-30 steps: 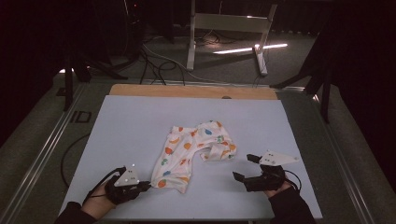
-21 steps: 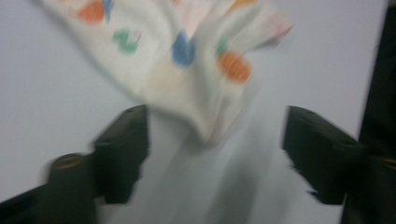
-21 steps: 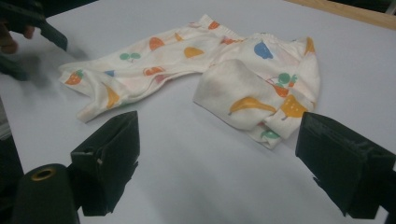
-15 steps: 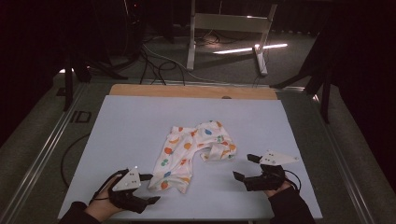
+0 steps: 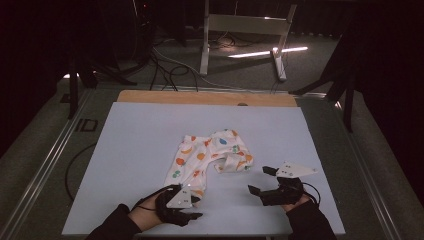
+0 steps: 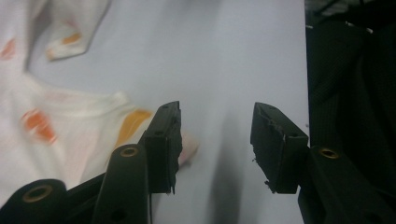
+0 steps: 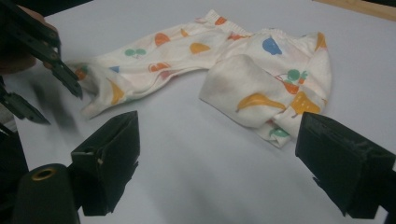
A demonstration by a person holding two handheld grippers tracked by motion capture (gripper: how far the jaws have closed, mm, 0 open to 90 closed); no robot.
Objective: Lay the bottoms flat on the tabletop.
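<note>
1. A pale blue table sheet (image 5: 140,150) is covering most of the tabletop across the middle of the frame; a strip of bare wooden board (image 5: 200,97) is showing along its far edge.
2. A white metal stand (image 5: 250,30) is standing on the floor at the upper centre; a bright light bar (image 5: 265,51) is glowing on the floor just beside it.
3. Black cables (image 5: 165,70) are lying tangled on the grey floor at the upper left; a metal rail (image 5: 47,165) is running along the left edge of the table.

No legible text, apparently, anywhere.
</note>
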